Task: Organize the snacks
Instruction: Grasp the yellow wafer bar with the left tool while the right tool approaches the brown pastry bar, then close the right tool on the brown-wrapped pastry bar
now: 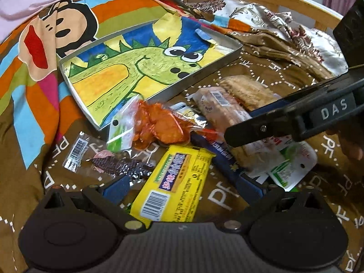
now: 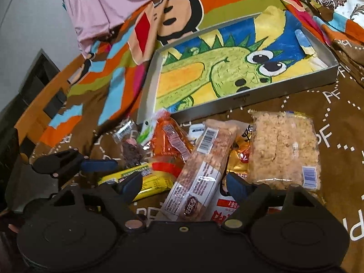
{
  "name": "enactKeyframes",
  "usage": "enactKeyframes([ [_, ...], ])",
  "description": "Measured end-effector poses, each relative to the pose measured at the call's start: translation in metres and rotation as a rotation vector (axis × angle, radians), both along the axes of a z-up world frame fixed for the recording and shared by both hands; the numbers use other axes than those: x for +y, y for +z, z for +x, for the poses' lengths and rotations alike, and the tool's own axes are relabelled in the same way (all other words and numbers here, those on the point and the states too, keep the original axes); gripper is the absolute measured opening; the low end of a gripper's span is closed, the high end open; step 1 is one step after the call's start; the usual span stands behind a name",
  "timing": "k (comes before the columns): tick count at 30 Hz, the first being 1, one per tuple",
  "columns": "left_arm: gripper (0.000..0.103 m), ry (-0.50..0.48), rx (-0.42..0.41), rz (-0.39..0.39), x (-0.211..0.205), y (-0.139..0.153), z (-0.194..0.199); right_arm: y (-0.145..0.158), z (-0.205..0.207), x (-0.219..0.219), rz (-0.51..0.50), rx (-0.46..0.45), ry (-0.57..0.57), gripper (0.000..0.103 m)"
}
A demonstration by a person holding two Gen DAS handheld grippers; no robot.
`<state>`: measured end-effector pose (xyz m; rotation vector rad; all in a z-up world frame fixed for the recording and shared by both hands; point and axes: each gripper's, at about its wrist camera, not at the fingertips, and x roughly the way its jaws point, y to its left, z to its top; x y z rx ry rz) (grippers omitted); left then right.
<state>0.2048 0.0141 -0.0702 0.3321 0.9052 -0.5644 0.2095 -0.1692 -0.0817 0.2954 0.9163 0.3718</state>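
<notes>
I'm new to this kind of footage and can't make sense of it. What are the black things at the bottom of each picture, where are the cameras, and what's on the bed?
No robot here: a person holds a hand tool with two fingers in each hand, and a camera on each tool looks forward along them. The black shapes at the bottom are the tools' own bodies.

The left-hand view shows the left gripper open over a yellow snack pack. The right-hand view shows the right gripper with a long wrapped bar between its blue-padded fingers; whether they press on it is unclear.

Other snacks lie in a loose pile on a brown bedspread, including a crumbly rice cake pack. Behind them sits an empty grey tray lined with a dinosaur drawing.
</notes>
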Motion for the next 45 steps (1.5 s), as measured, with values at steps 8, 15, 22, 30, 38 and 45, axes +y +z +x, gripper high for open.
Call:
enactKeyframes([
  [8,0.079,0.009,-0.004,0.006,0.0,0.002,-0.001,-0.002,-0.005,0.002,-0.077,0.029,-0.001,0.05],
  [15,0.056,-0.017,-0.022,0.06,-0.007,0.008,-0.014,0.009,-0.012,-0.006,-0.1,0.035,-0.02,0.044],
  [22,0.069,-0.048,-0.032,0.1,-0.024,0.005,-0.02,0.017,-0.018,-0.009,-0.196,0.018,-0.009,0.046],
  [30,0.07,-0.033,-0.018,0.125,-0.022,-0.007,-0.01,0.0,-0.005,0.0,-0.236,0.038,0.012,0.055],
  [38,0.059,-0.001,-0.018,0.106,-0.02,-0.002,-0.012,0.001,-0.008,0.002,-0.252,0.018,0.014,0.045],
  [45,0.057,-0.014,-0.041,0.136,-0.028,0.002,-0.024,0.006,-0.016,0.009,-0.288,0.01,0.06,0.039],
])
